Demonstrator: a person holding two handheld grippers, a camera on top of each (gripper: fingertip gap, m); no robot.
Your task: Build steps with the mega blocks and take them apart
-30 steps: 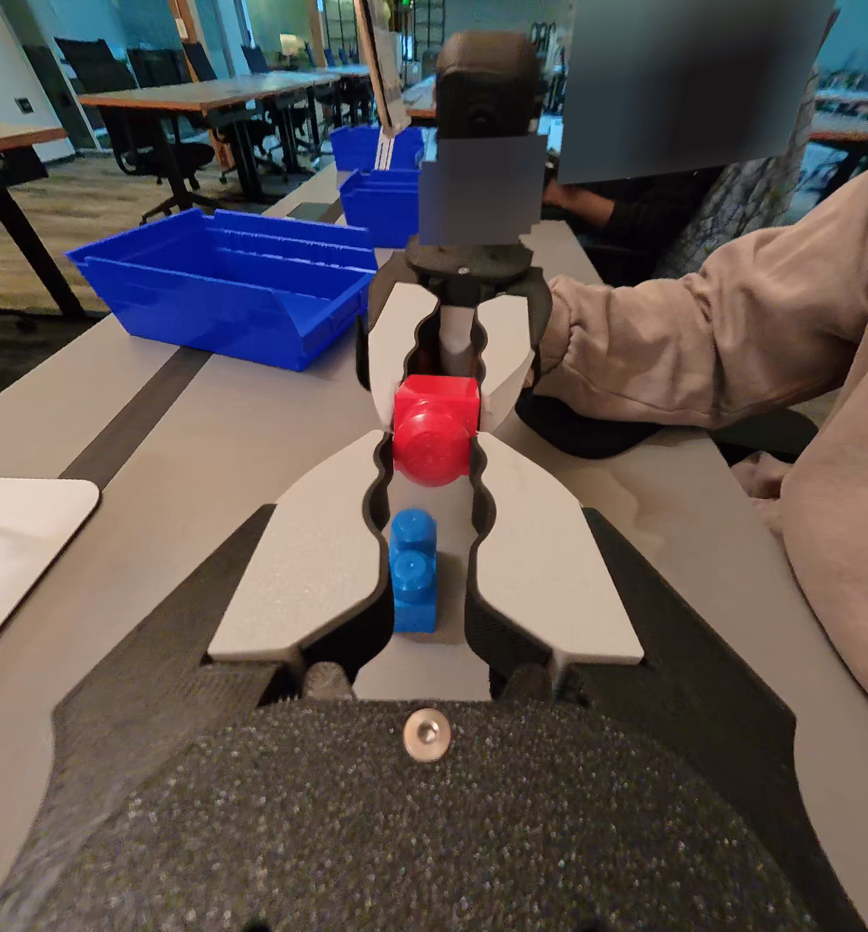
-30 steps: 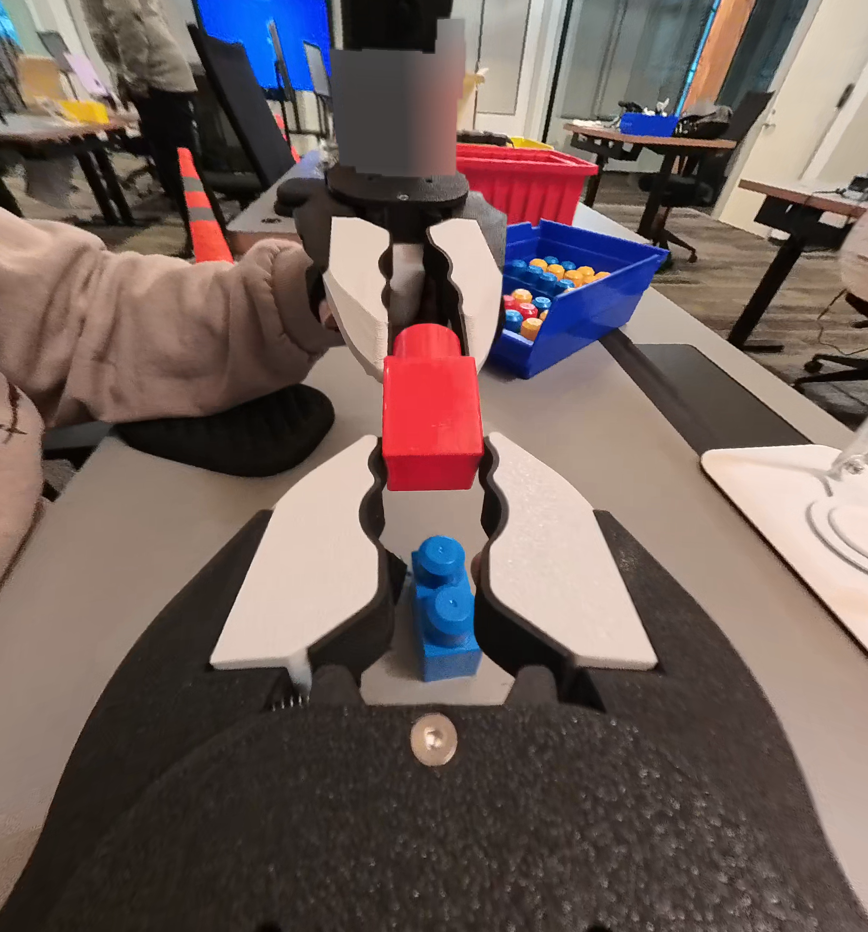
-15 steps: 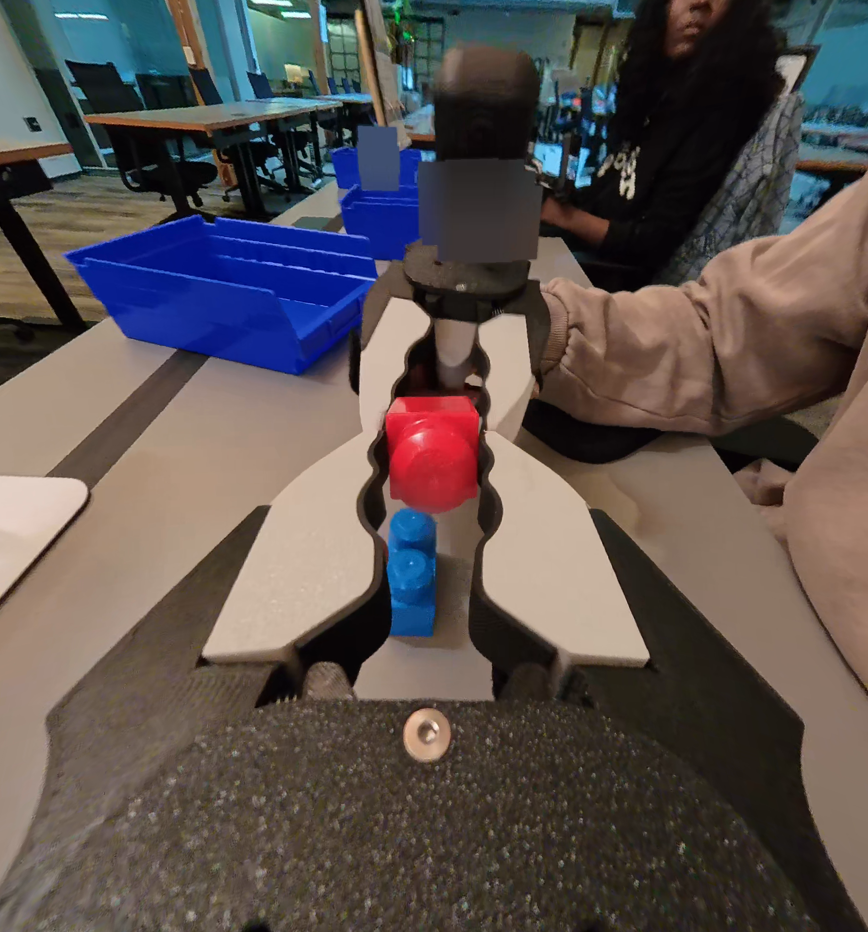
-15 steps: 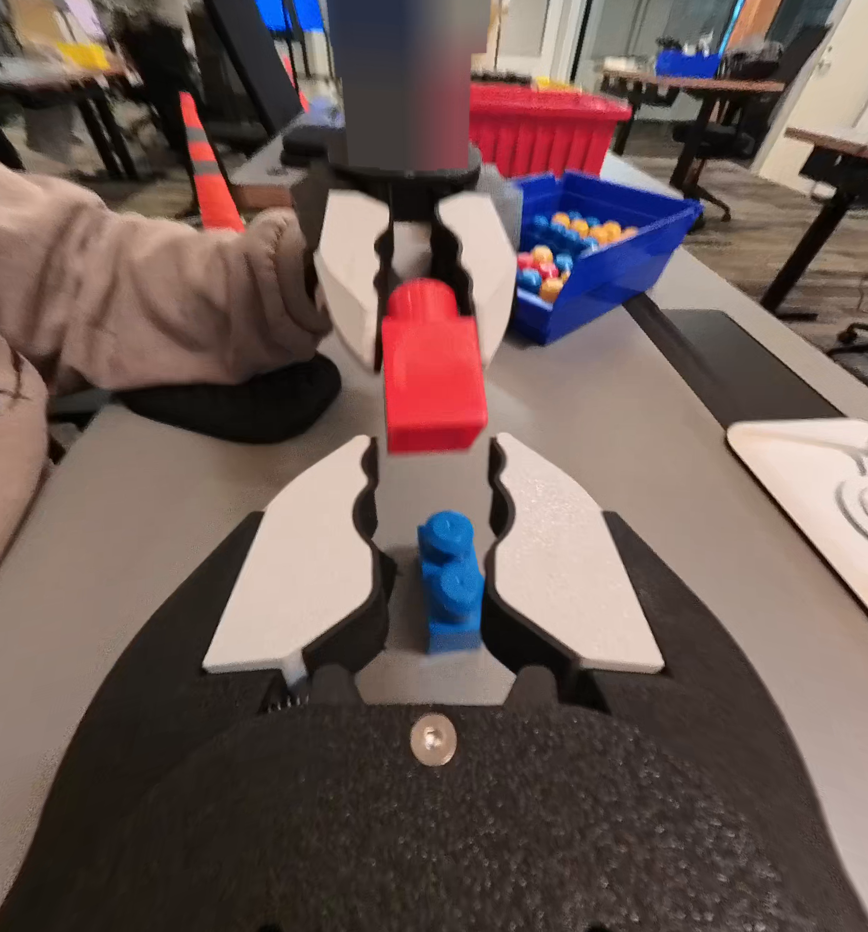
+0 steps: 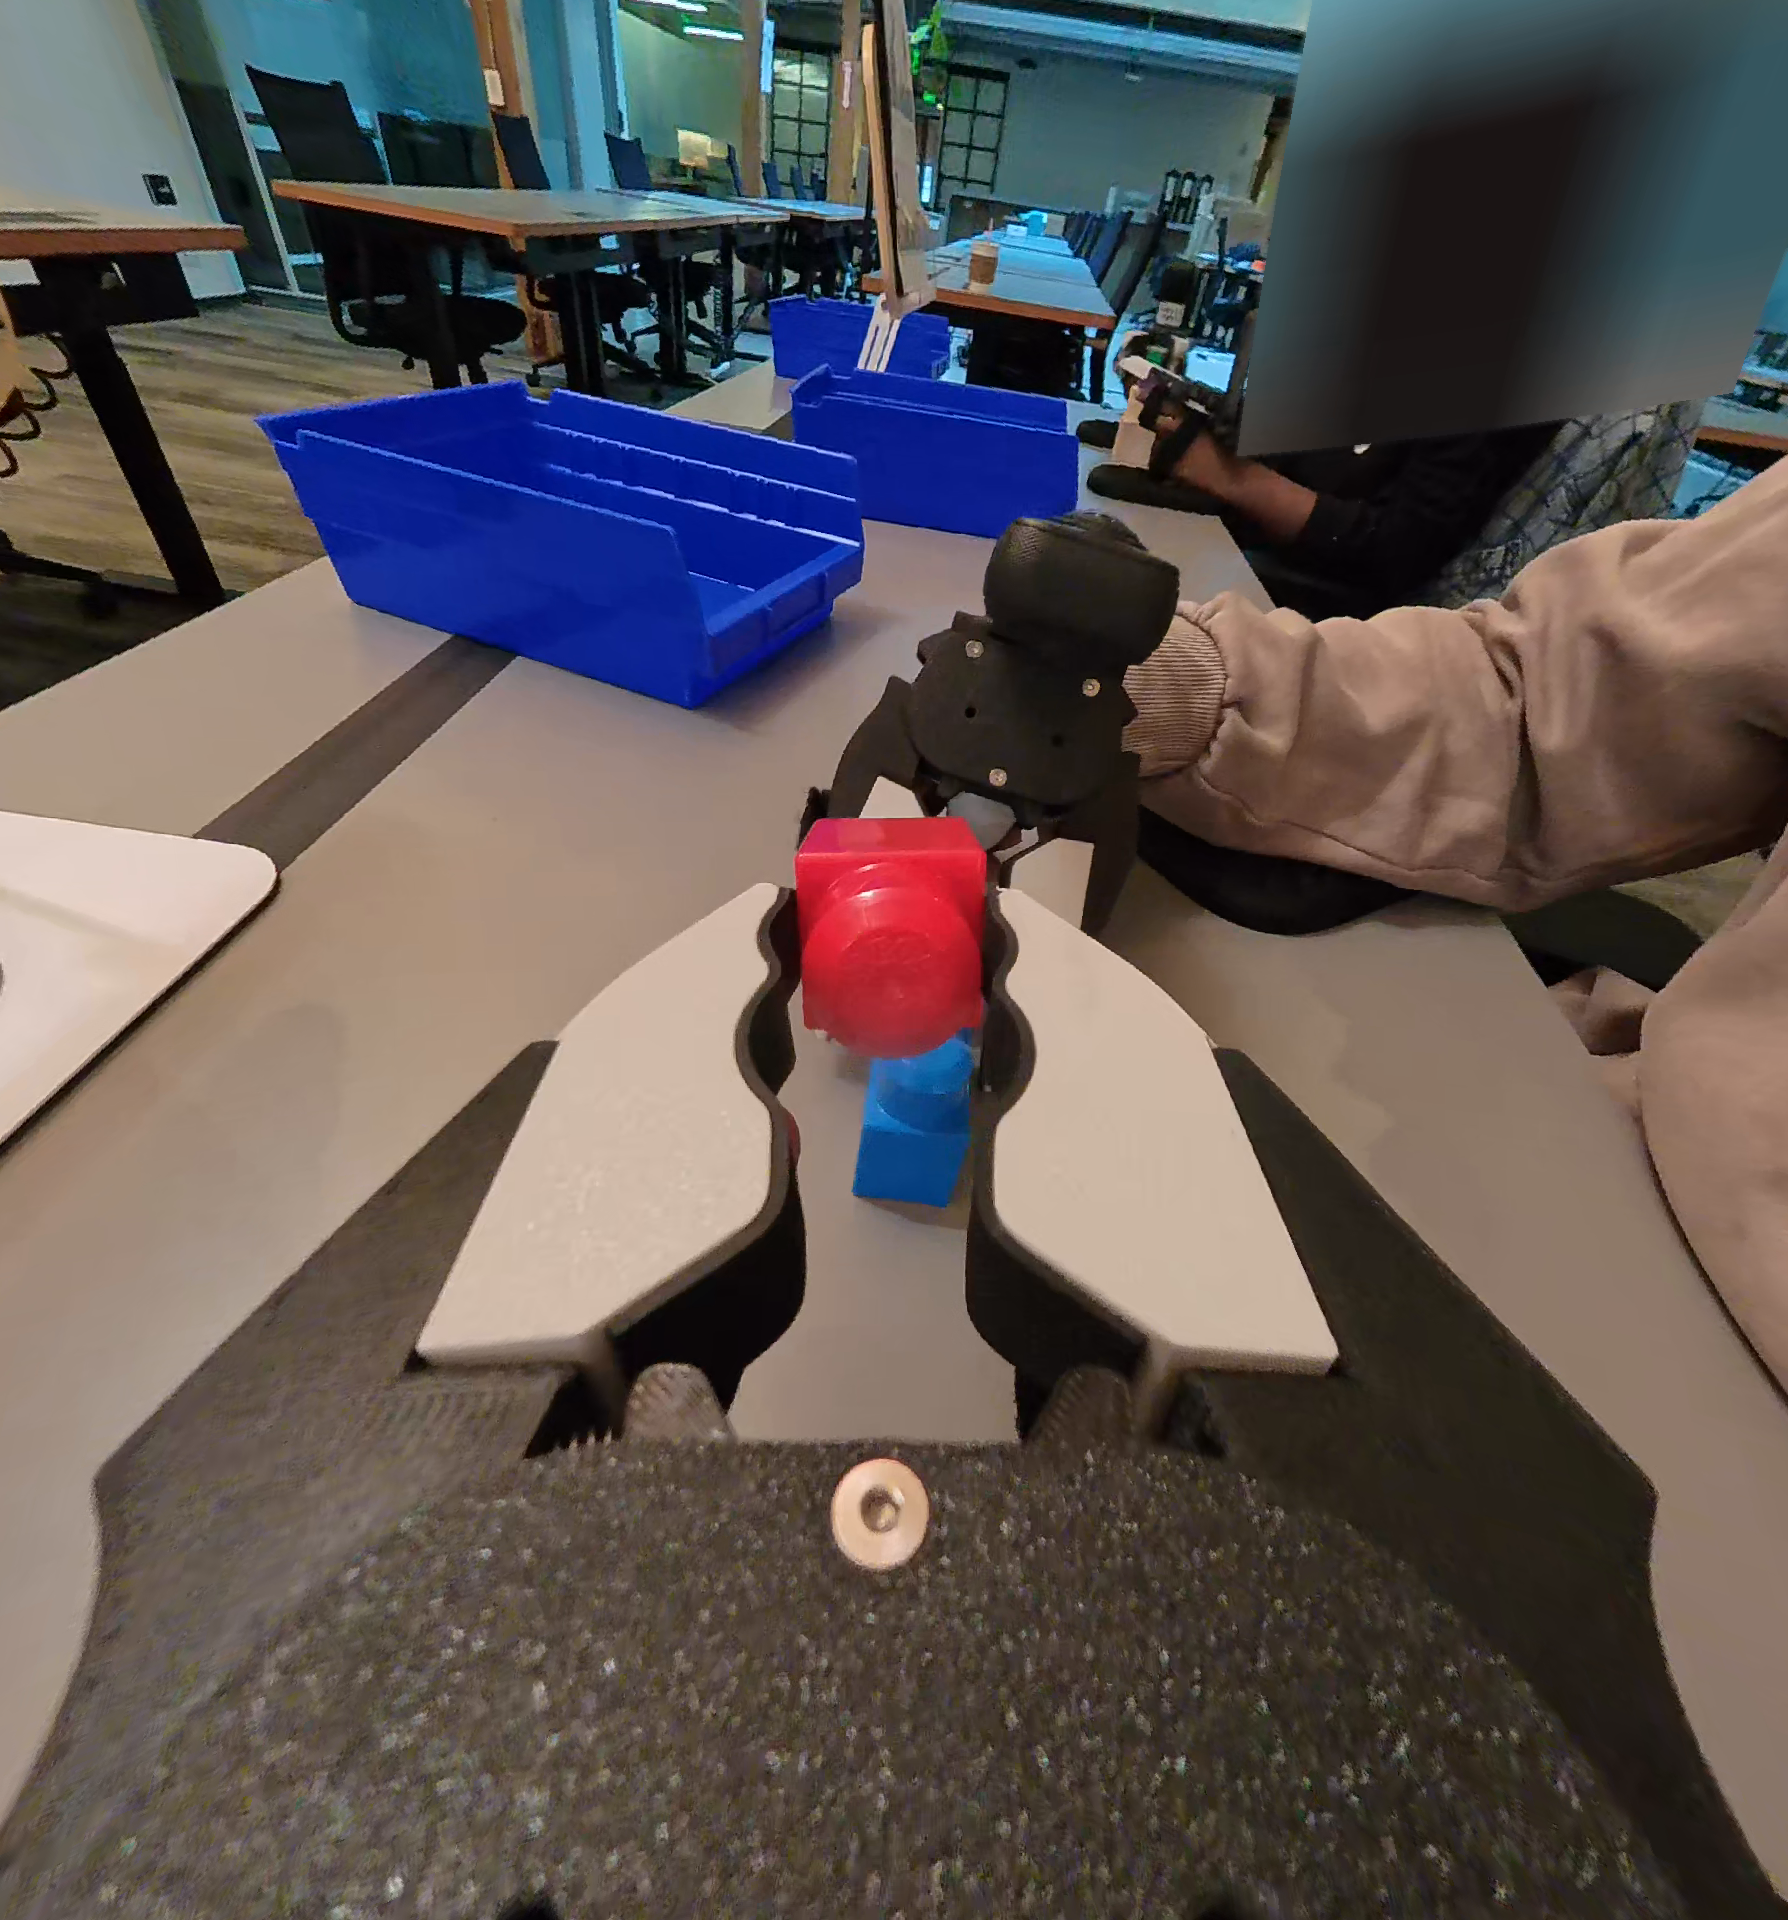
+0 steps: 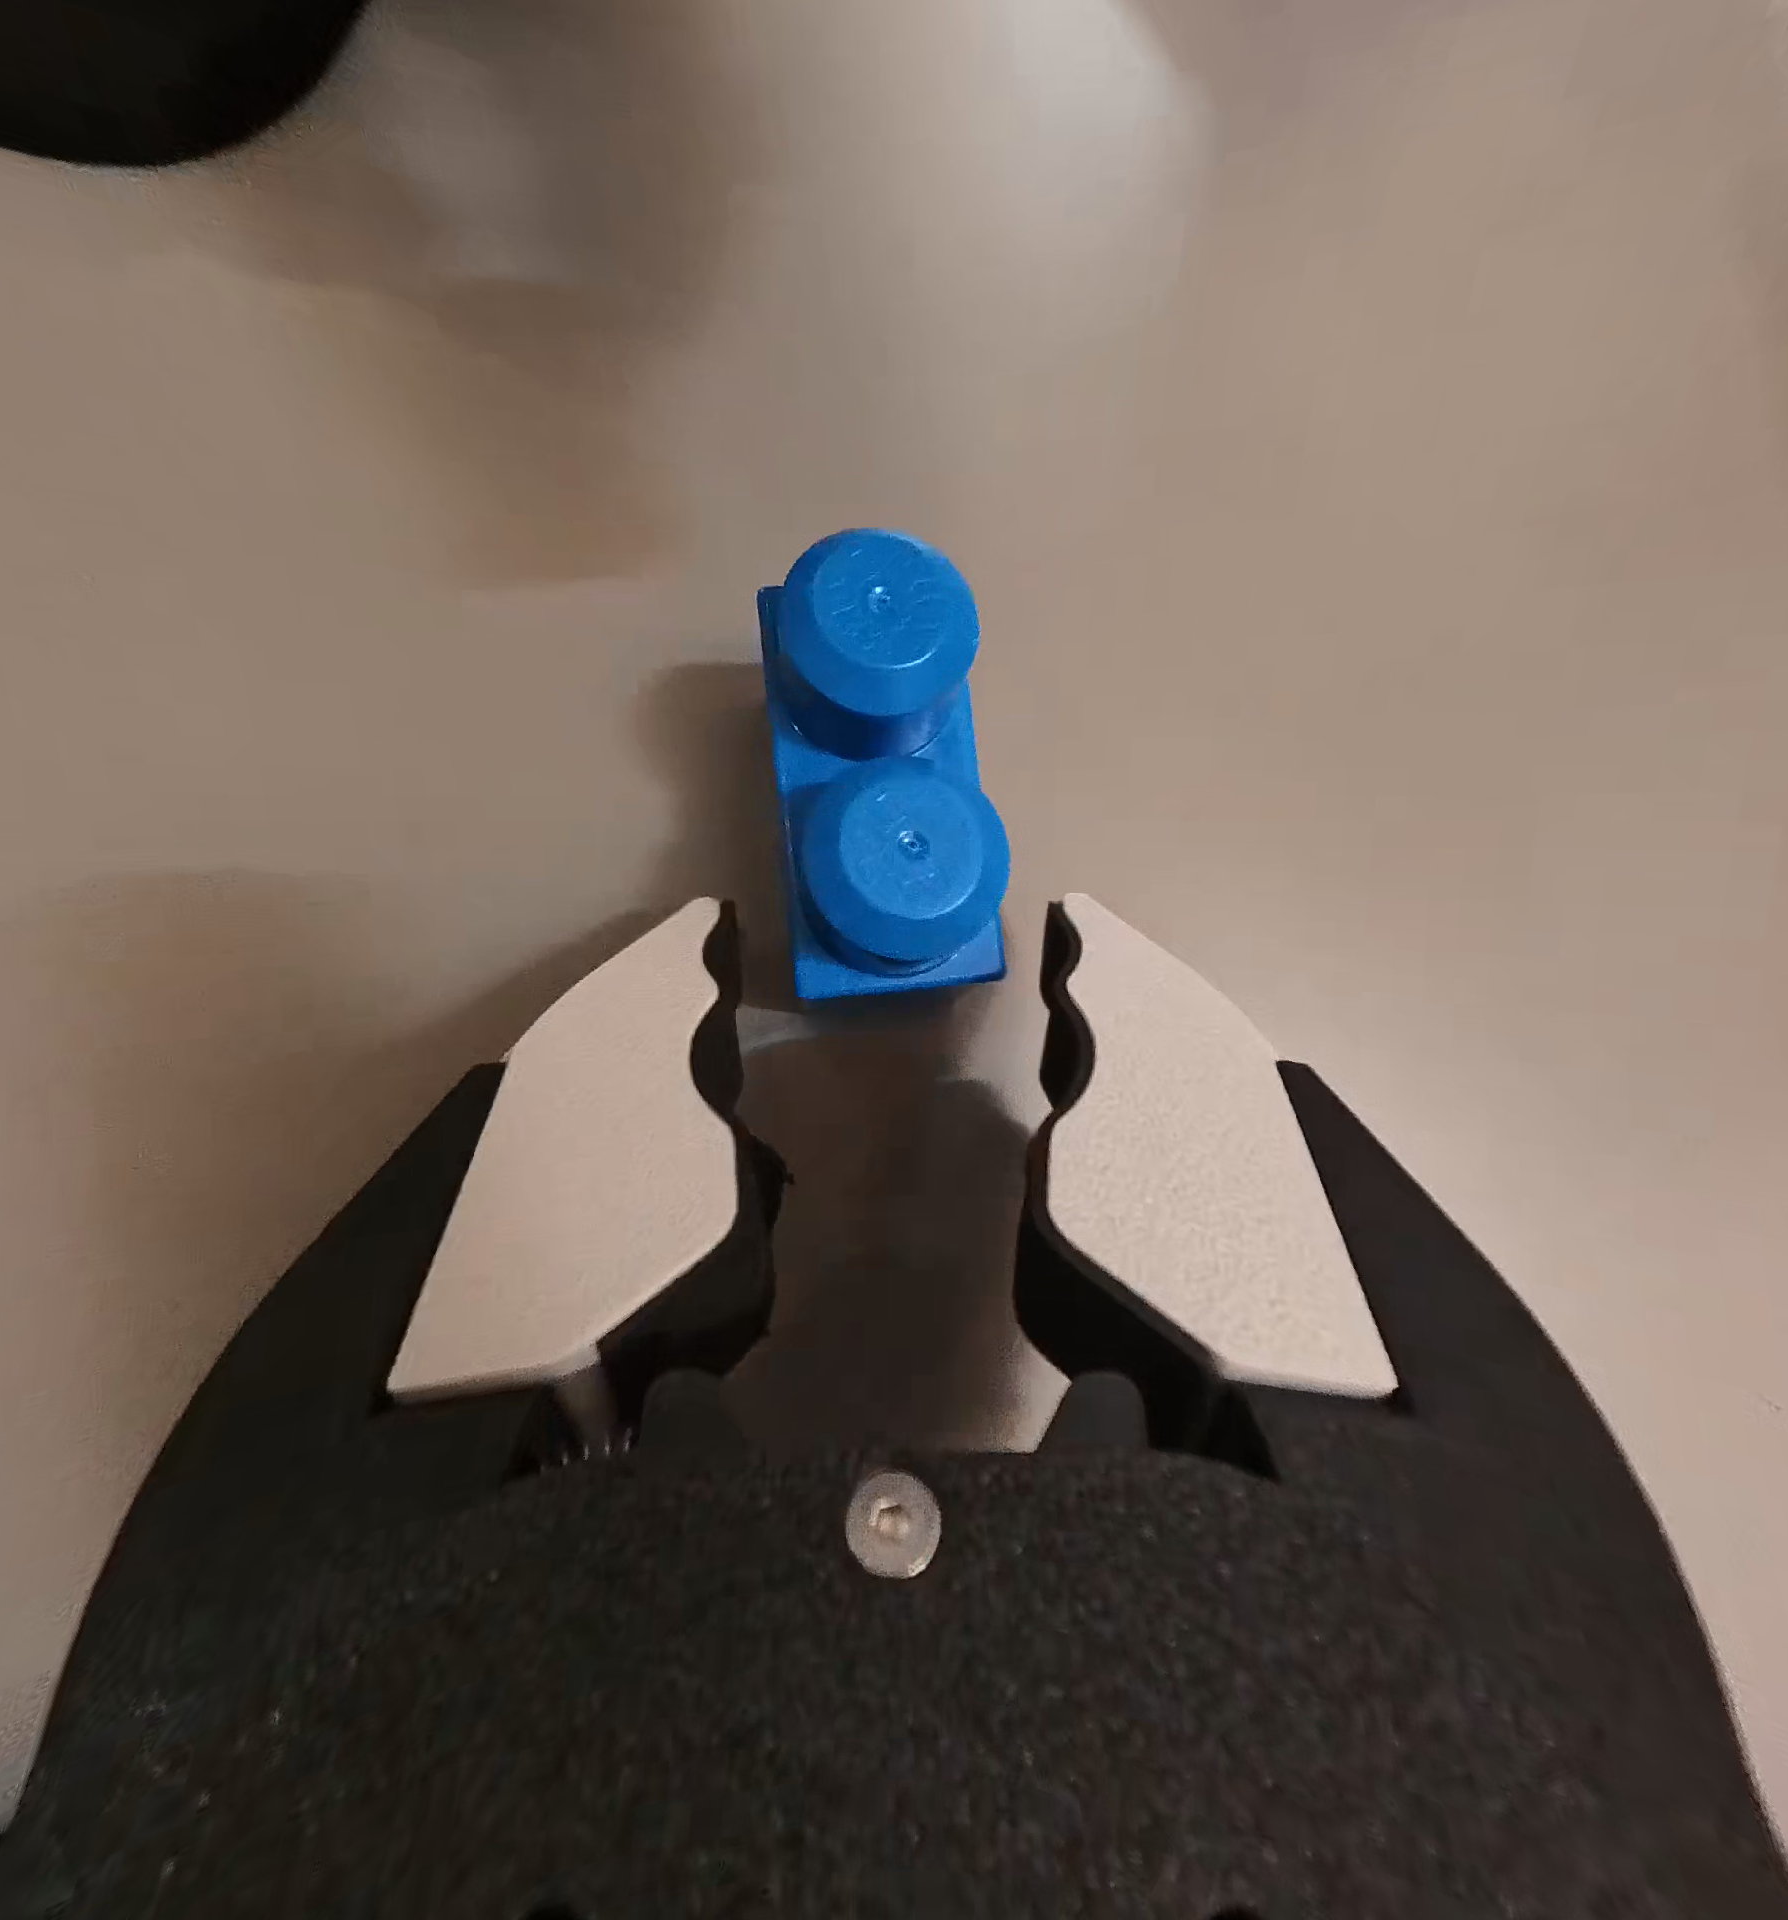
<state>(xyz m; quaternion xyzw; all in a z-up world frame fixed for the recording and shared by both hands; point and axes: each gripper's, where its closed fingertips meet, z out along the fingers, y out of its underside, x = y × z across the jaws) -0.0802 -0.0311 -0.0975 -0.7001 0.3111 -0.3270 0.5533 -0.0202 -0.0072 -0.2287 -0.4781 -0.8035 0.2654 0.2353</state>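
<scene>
We work at a grey desk (image 5: 516, 873), and we place everything by the blue block (image 6: 885, 790), a two-stud piece lying flat near the desk's middle.

Largest is the empty blue bin (image 5: 578, 540), well behind the blue block and to its left in the left wrist view. A second blue bin (image 5: 937, 457) sits farther back still. A white base plate (image 5: 69, 966) lies on the desk to the left of the blue block, well apart from it.

Our left tool (image 5: 885, 935) grips the red block (image 5: 885, 925) between its tips. The red block is turned on its side, its single stud facing the camera, and it hangs just above the blue block's far end.

Our right tool (image 6: 885, 935) points straight down at the desk. Its jaws stand apart and hold nothing, with the near end of the blue block just ahead of the gap between them. From the left wrist view this same tool appears just behind the red block.

We judge the step in hand to be seating red on blue. To do it well, we should first pinch the blue block's long sides with the right tool so it cannot skid. Then we should turn the red block stud-up, centre it over one blue stud, and press straight down. Tilted pressure would likely tip the blue block.
</scene>
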